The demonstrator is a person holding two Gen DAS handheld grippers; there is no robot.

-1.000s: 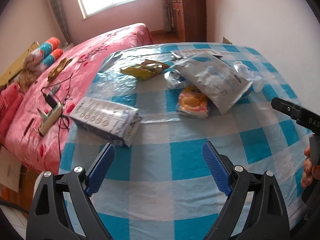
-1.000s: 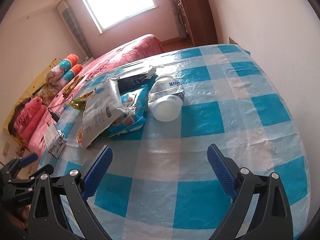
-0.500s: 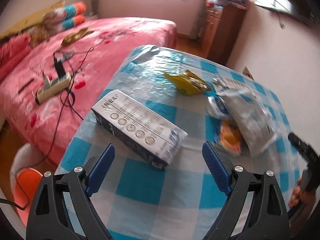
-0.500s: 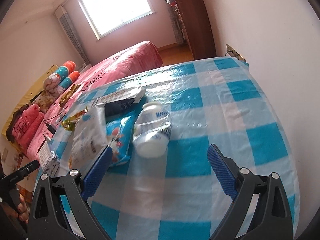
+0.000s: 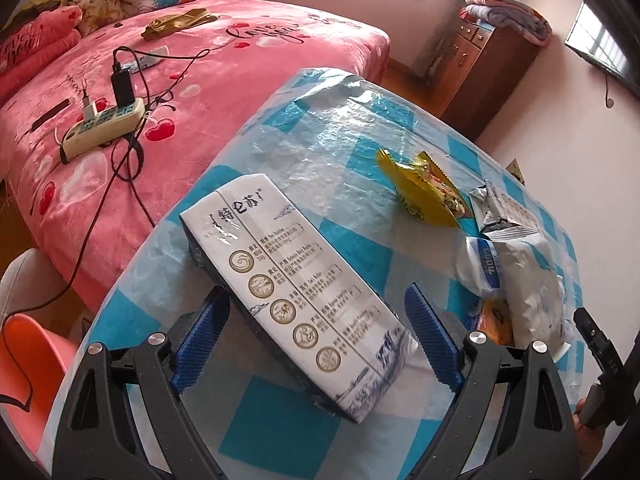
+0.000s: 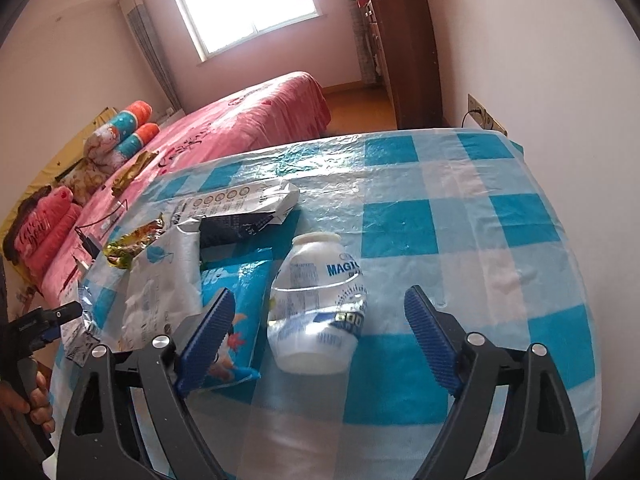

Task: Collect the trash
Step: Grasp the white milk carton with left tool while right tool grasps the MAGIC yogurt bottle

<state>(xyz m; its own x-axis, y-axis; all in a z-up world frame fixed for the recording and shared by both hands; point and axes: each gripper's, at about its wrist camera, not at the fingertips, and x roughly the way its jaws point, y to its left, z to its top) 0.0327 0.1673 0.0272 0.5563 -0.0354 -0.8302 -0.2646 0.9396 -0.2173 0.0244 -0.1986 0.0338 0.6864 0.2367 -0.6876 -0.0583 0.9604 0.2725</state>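
Note:
A flattened white milk carton [image 5: 296,280] lies on the blue-checked table; my left gripper [image 5: 316,336] straddles its near end with jaws open, pads clear of it. Behind it lie a yellow snack wrapper [image 5: 424,196] and a white bag [image 5: 524,272]. In the right wrist view a crushed clear plastic bottle [image 6: 316,304] lies between the fingers of my right gripper [image 6: 318,336], whose jaws are closing without touching it. A blue snack bag [image 6: 236,312] lies under its left finger [image 6: 208,332], and a second flattened carton [image 6: 240,208] lies further back.
A pink bed [image 5: 120,92] with a power strip [image 5: 104,128] and cables borders the table's left side. An orange chair [image 5: 24,344] stands by the near-left corner. A wooden dresser [image 6: 404,48] and the wall [image 6: 540,60] with a socket [image 6: 486,120] flank the right.
My left gripper swung left and rolled, and came over the milk carton. My right gripper advanced toward the bottle, which now lies between its fingers, and the jaws narrowed slightly.

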